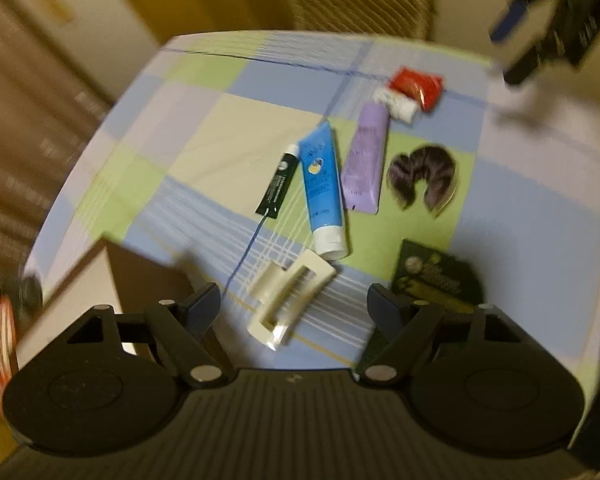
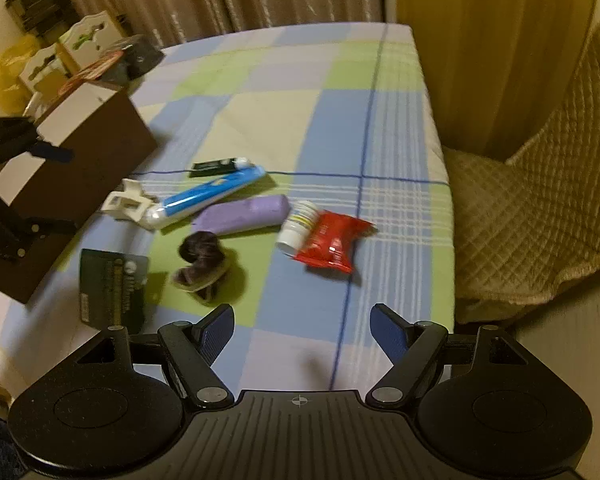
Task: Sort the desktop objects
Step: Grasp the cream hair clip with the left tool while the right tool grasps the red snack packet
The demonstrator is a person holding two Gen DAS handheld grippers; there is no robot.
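Observation:
On a checked tablecloth (image 1: 204,128) lie a cream hair clip (image 1: 288,296), a blue tube (image 1: 322,184), a slim black tube (image 1: 279,184), a purple tube (image 1: 366,156), a dark scrunchie (image 1: 422,180), a white bottle (image 1: 396,102), a red packet (image 1: 418,84) and a dark green card (image 1: 436,276). My left gripper (image 1: 296,308) hovers open just above the clip, its jaws either side of it. My right gripper (image 2: 302,330) is open and empty over the near cloth, short of the red packet (image 2: 334,240) and scrunchie (image 2: 202,264). It also shows in the left wrist view, upper right (image 1: 536,40).
A brown box (image 2: 80,160) with a white inside stands at the table's left, beside cartons (image 2: 88,36) and clutter. A quilted chair (image 2: 540,208) sits past the right table edge. Curtains hang behind. The left wrist view is blurred by motion.

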